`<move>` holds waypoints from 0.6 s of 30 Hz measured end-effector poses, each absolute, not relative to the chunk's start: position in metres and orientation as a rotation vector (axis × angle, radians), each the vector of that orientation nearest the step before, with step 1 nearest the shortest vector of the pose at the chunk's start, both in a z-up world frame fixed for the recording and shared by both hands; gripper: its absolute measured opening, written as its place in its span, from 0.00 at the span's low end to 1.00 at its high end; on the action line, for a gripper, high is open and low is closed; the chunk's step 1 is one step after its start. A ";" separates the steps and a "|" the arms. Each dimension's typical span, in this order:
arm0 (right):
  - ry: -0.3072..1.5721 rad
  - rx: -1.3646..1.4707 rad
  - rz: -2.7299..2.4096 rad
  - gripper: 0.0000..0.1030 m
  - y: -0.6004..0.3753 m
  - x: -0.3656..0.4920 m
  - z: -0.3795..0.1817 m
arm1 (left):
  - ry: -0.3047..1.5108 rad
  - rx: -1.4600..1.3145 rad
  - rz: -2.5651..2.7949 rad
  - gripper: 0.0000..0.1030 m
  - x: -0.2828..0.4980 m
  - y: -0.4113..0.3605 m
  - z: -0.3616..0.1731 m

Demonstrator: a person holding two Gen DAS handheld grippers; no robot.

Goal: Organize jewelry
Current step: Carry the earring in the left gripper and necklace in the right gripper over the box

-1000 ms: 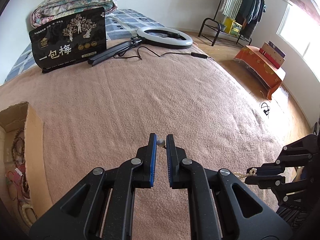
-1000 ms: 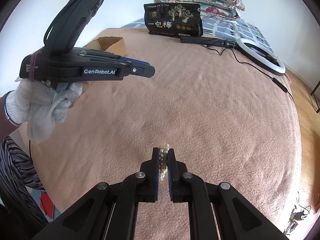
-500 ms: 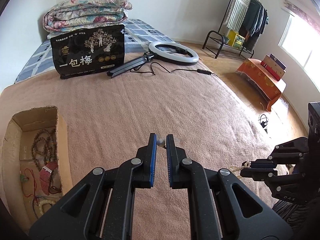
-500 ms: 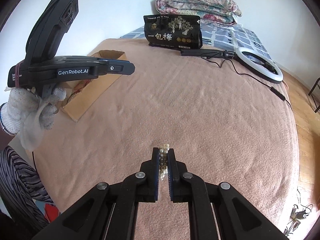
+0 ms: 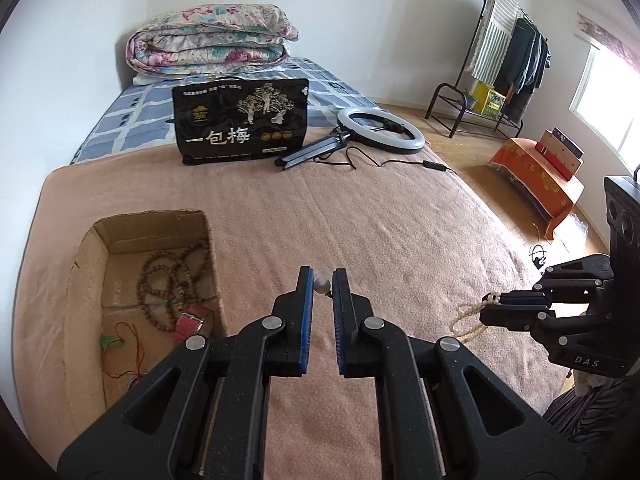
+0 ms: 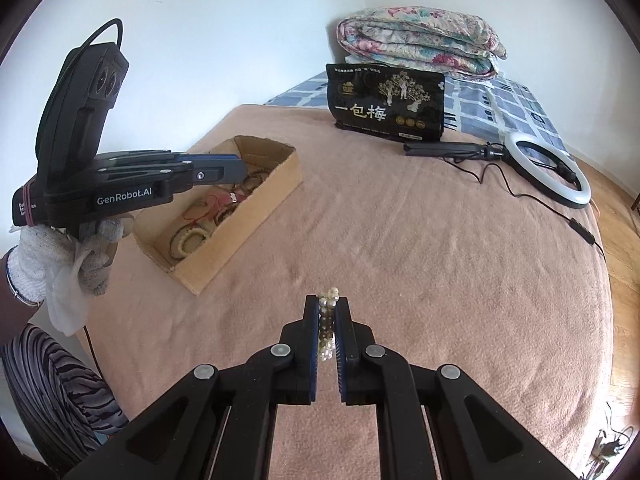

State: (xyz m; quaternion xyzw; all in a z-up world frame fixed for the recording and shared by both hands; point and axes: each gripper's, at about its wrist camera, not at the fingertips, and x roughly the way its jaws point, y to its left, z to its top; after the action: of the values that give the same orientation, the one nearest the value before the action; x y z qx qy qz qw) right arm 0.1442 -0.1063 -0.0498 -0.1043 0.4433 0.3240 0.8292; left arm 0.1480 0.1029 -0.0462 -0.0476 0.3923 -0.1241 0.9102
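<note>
My left gripper [image 5: 321,278] is shut on a small grey bead piece [image 5: 322,285], held above the pink blanket just right of the cardboard box [image 5: 94,236]. The box holds brown bead strings [image 5: 160,280], a red strap and red cord. In the right wrist view the left gripper [image 6: 240,168] hangs over the box's [image 6: 240,236] near end. My right gripper [image 6: 327,304] is shut on a cream bead bracelet [image 6: 326,320]; its loop hangs below the jaws in the left wrist view [image 5: 466,320].
A black snack bag [image 5: 242,124] stands at the bed's far side beside a ring light [image 5: 380,132] with tripod and cable. A folded quilt [image 5: 212,44] lies behind. An orange stool [image 5: 536,176] and a clothes rack [image 5: 500,60] stand on the floor right.
My left gripper has swung left toward the box with its bead piece, so the box now shows fully. My right gripper keeps the bracelet and has barely moved.
</note>
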 end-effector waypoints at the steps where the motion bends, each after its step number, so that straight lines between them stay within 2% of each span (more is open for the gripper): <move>1: 0.937 -0.220 0.695 0.04 -0.101 0.144 -0.048 | 0.806 -0.100 -0.245 0.07 0.145 0.111 -0.045; 18: 0.910 -0.233 0.815 0.04 -0.005 0.146 -0.039 | 0.783 -0.111 -0.059 0.07 0.088 0.211 -0.054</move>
State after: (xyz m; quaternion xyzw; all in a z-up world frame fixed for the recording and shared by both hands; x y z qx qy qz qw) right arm 0.1458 -0.0050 -0.0393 -0.1093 0.4264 0.3818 0.8127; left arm 0.0875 0.2114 -0.0541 -0.0542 0.3812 -0.0286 0.9225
